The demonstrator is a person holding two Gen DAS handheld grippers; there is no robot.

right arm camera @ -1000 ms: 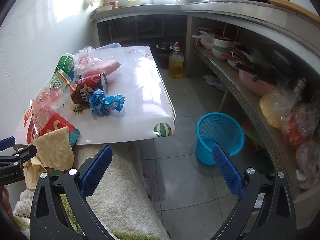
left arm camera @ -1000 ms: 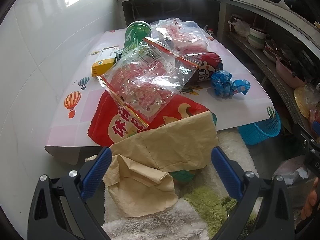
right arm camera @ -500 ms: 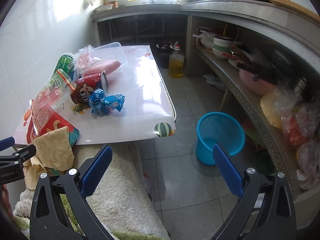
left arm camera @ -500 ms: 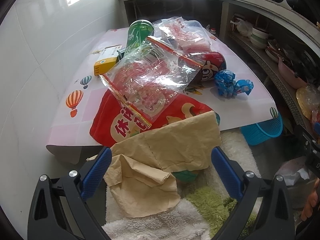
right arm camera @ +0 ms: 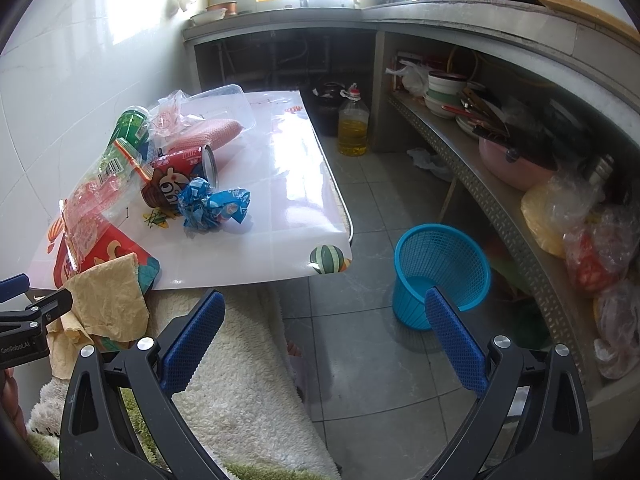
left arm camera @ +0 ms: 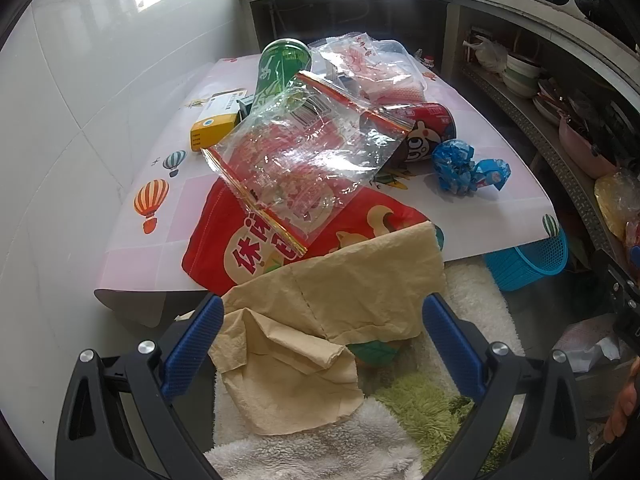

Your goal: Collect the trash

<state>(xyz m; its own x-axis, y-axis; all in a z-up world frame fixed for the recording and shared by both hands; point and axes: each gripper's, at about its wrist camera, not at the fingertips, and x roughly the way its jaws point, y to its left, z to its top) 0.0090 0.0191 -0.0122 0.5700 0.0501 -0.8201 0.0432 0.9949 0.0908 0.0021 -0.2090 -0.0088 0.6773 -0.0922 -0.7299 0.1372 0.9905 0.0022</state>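
**Tissue dead ahead of our left gripper**

Our left gripper point(left arm camera: 322, 334), jaws spread and empty, faces the tan tissue point(left arm camera: 340, 300) draped off the table's point(left arm camera: 132, 240) near edge, between its fingers. Our right gripper point(right arm camera: 324, 334) is open too, nearer the blue basket point(right arm camera: 440, 268) far right on the floor.

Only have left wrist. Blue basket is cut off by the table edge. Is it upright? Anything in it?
Observer: The blue basket is upright on the floor, to the right of the table. I see no trash inside it.
Operator: Right claw holding anything?
Observer: No. The right claw is open, with nothing between its fingers.
Operator: Anything on the floor past the table's far end?
Observer: A bottle of yellow oil stands there, upright.
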